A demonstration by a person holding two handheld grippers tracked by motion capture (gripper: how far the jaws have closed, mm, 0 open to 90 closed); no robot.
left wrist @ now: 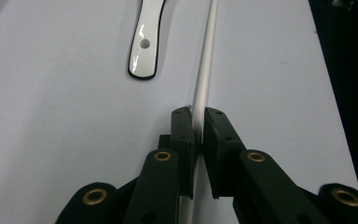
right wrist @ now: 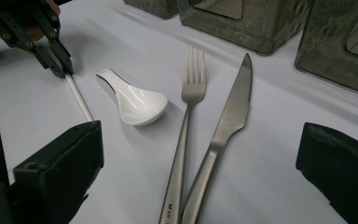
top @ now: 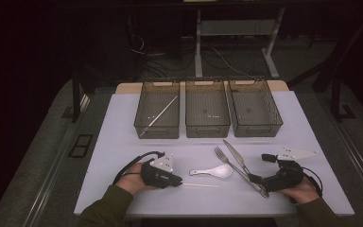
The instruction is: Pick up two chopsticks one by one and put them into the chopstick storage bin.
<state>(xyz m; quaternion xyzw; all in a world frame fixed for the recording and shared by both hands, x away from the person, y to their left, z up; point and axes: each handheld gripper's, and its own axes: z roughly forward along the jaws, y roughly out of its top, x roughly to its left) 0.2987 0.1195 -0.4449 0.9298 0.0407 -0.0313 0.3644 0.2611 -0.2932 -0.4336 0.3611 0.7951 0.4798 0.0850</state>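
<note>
Low over the tabletop (top: pixel 123 123) the left gripper (left wrist: pixel 198 116) was held level, pinched shut on a white chopstick (left wrist: pixel 205 70) lying beside the white spoon (top: pixel 217 171) | right gripper (right wrist: pixel 200 163) was rested wide open, astride fork (right wrist: pixel 186 121) and knife (right wrist: pixel 228 121), nothing held.

A table (top: pixel 123 118) with a pale lilac-white top is set in the middle of a dim room, and light is cast mainly on that top. Around the table, a grey speckled carpet floor (top: pixel 38 156) is seen on both sides. Beyond the table's far edge, the white legs of a desk frame (top: pixel 198 42) are planted, with dark cables (top: pixel 156 59) strewn on the floor between them. To the left of the table, a small dark floor plate (top: pixel 81 145) is set into the carpet. Behind all this, the room is lost in darkness.
</note>
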